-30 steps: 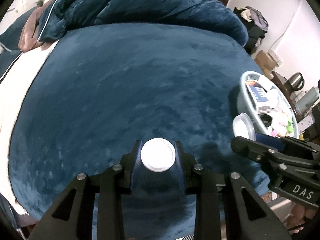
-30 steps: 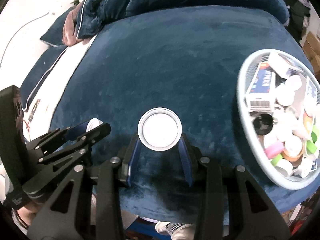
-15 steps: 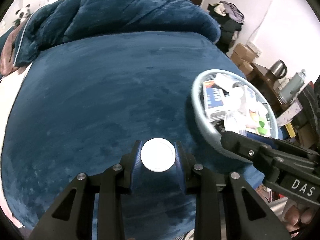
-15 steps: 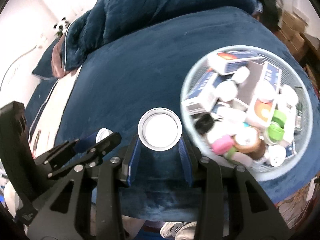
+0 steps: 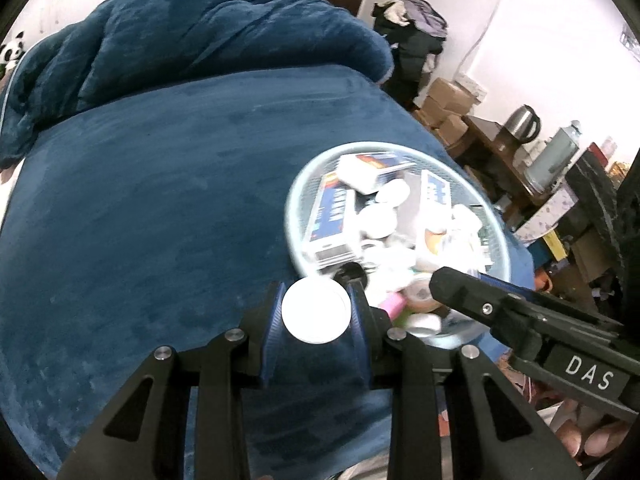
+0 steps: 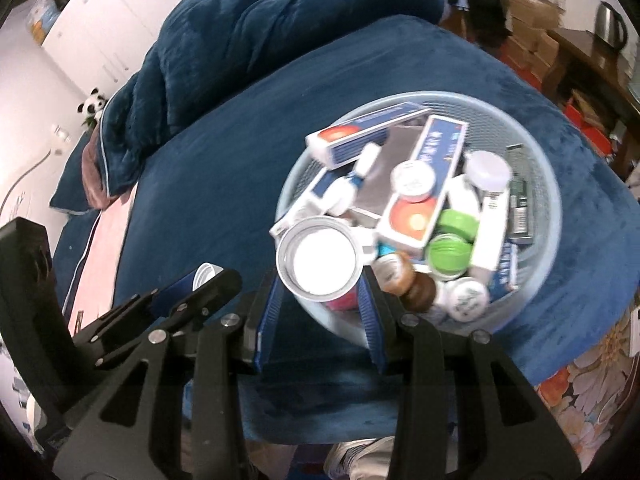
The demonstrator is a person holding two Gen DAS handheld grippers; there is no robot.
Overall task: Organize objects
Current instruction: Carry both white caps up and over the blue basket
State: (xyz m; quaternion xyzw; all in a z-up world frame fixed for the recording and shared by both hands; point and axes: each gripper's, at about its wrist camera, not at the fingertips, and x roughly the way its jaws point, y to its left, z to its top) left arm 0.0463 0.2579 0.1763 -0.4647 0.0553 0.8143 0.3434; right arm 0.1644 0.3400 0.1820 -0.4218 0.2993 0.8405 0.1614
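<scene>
My left gripper (image 5: 316,312) is shut on a small white round lid (image 5: 316,311), which hangs above the blue blanket just left of the basket's near rim. My right gripper (image 6: 319,264) is shut on a wider round jar with a grey rim (image 6: 318,259), held over the near left edge of the pale blue mesh basket (image 6: 554,216). That basket (image 5: 294,240) holds boxes, tubes, white jars and green caps. In the left wrist view the right gripper (image 5: 452,280) reaches over the basket; in the right wrist view the left gripper (image 6: 218,282) shows at lower left.
The bed is covered by a dark blue blanket (image 5: 160,200) with a bunched duvet (image 5: 192,36) at the back. Cardboard boxes (image 5: 444,104), a kettle (image 5: 522,118) and a dark table (image 5: 492,140) stand right of the bed. A pillow (image 6: 76,188) lies far left.
Both grippers have swung to the right with their round items, from over the bare blanket to the basket. The right one now hangs over the basket's rim; the left one has reached its edge.
</scene>
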